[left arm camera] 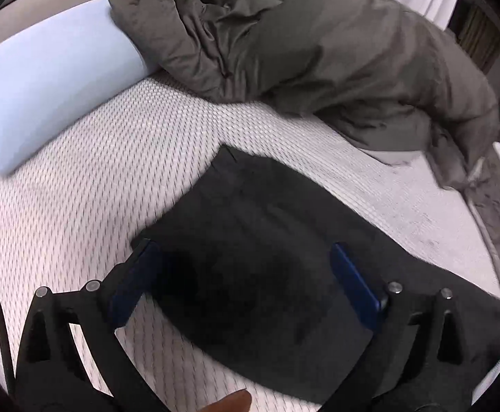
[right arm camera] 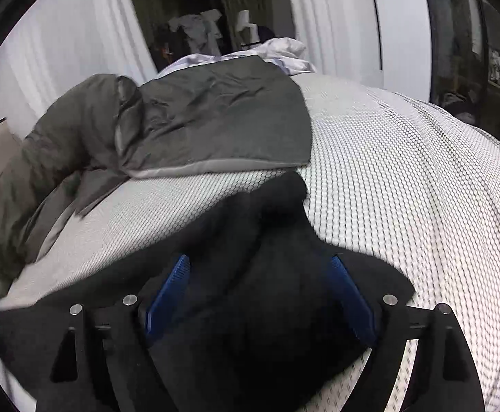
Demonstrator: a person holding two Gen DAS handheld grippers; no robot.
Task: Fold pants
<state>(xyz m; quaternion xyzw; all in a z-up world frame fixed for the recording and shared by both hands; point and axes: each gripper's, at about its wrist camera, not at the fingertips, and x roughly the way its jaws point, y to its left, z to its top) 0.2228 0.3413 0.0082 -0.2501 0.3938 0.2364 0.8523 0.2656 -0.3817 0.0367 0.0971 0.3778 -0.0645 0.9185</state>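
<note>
Pants [left arm camera: 267, 257], black, long axis left-right across mattress [left arm camera: 78, 206], beneath both wide-open tools [left arm camera: 246, 276] [right arm camera: 262, 295].

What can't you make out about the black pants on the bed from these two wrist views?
- Left wrist view: the black fabric pants are cut off at the lower right edge; the open left gripper and its frame cover their near edge.
- Right wrist view: the pants run behind the open right gripper; waistband, legs and fold count unreadable, black on black.
- Both views: motion blur softens the pants' outline on the white honeycomb-textured mattress.
</note>
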